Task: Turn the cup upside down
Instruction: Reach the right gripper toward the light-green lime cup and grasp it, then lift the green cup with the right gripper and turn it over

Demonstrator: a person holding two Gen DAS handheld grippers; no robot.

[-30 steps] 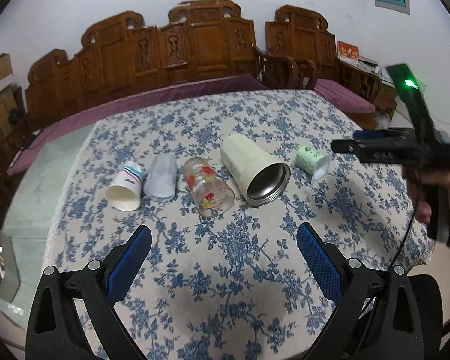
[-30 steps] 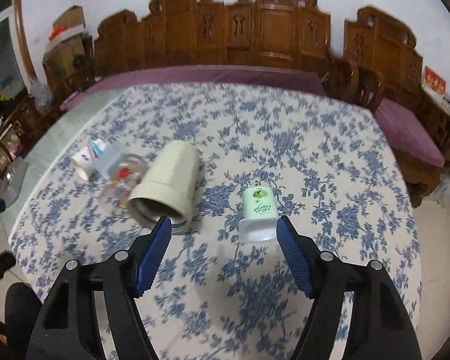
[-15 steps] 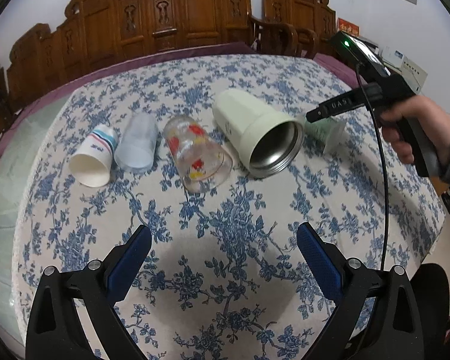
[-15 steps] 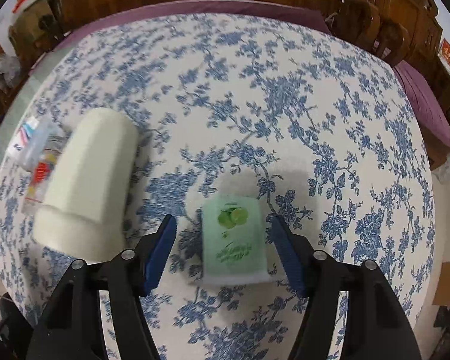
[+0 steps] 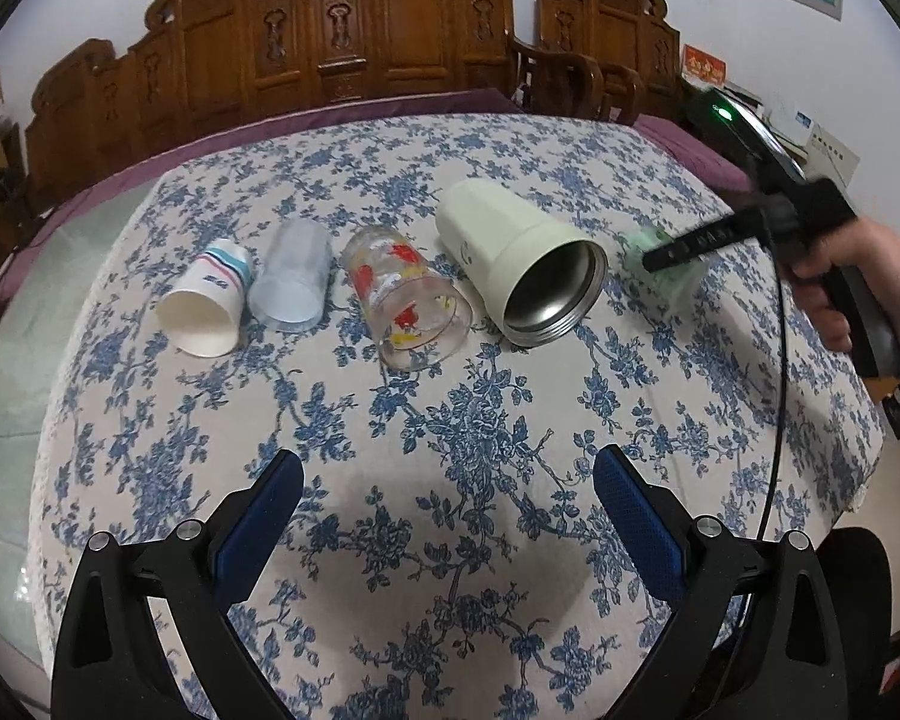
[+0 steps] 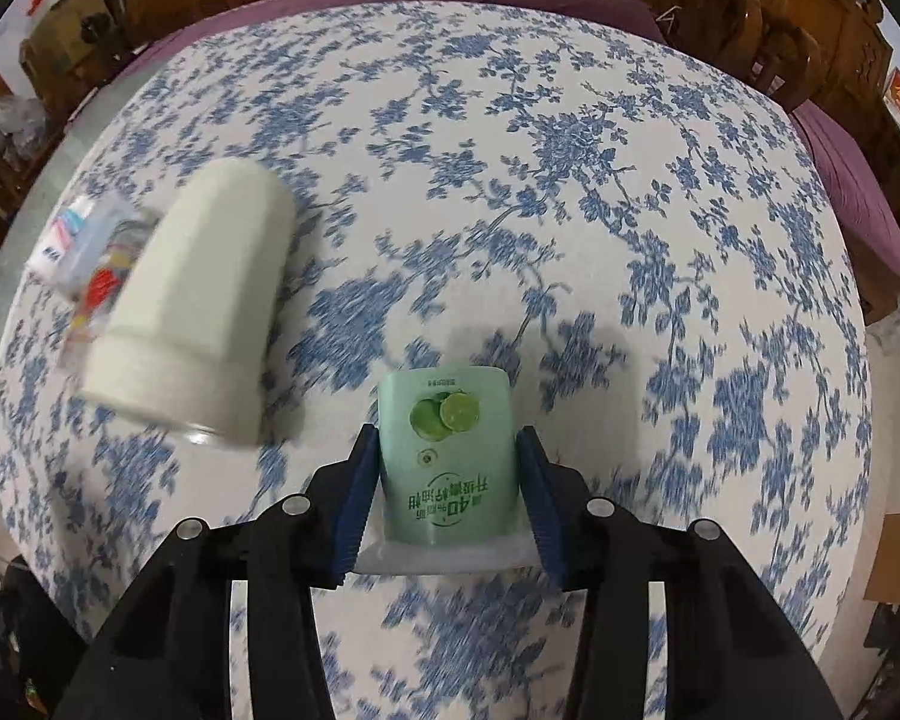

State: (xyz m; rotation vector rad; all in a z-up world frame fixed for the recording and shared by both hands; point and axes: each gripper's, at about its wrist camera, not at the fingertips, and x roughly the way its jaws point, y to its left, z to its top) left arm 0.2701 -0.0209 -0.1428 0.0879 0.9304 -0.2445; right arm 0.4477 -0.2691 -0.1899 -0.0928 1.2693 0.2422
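A small green cup (image 6: 447, 462) with a lime picture lies on its side on the flowered tablecloth, its open mouth toward the camera. My right gripper (image 6: 447, 450) is shut on it, the blue pads (image 6: 357, 483) pressing both of its sides. In the left wrist view the green cup (image 5: 660, 264) is blurred at the right, partly hidden by the right gripper (image 5: 684, 252). My left gripper (image 5: 447, 498) is open and empty above the near part of the table.
Other cups lie on their sides in a row: a cream steel tumbler (image 5: 510, 252), a printed glass (image 5: 408, 300), a clear plastic cup (image 5: 291, 276), a paper cup (image 5: 207, 300). Carved wooden chairs (image 5: 390, 30) stand behind the table. The table edge (image 5: 858, 480) is at right.
My right gripper moved down onto the green cup and closed on its sides. My left gripper stayed open and drew slightly nearer the table.
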